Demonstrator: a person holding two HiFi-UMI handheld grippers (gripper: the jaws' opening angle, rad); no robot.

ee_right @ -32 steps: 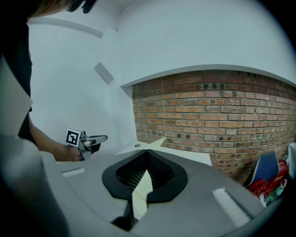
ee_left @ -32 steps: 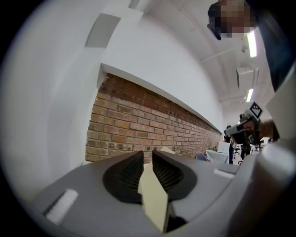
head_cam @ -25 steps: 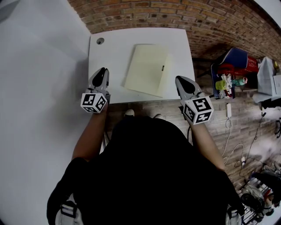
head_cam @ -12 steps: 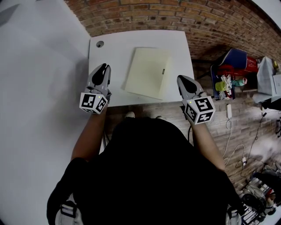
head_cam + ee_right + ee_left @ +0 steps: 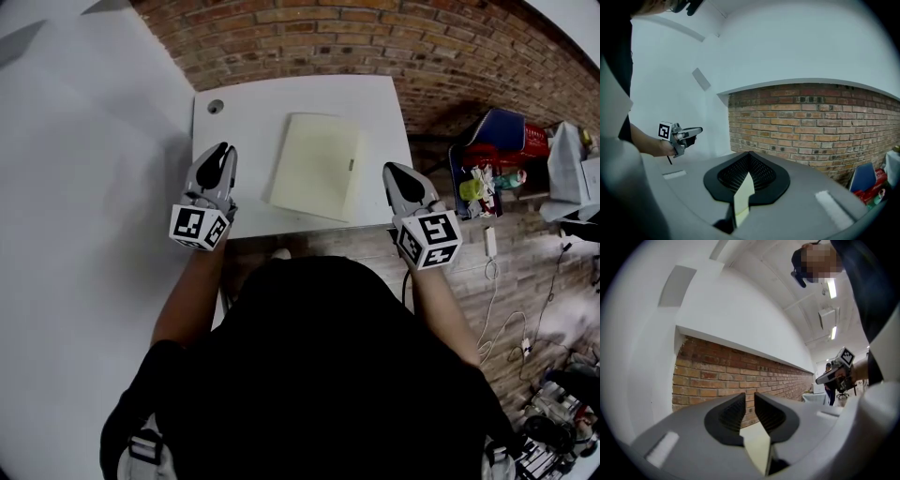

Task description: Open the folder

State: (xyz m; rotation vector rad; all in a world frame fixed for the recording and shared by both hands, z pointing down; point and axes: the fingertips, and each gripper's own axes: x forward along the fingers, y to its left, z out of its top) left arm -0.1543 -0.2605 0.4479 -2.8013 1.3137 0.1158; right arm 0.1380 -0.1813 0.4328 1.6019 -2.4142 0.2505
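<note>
Leaving bare table [image 5: 244,122] either side, folder [image 5: 317,167] lies closed.

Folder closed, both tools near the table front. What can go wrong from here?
1. The left tool and right tool are both shut; unopened, they would shove the pale yellow folder instead of catching its cover.
2. The folder lies flat and unpinned on the white table, so lifting its cover may drag it whole.
3. Its near edge sits close to the table's front, so a push could slide it off.
</note>
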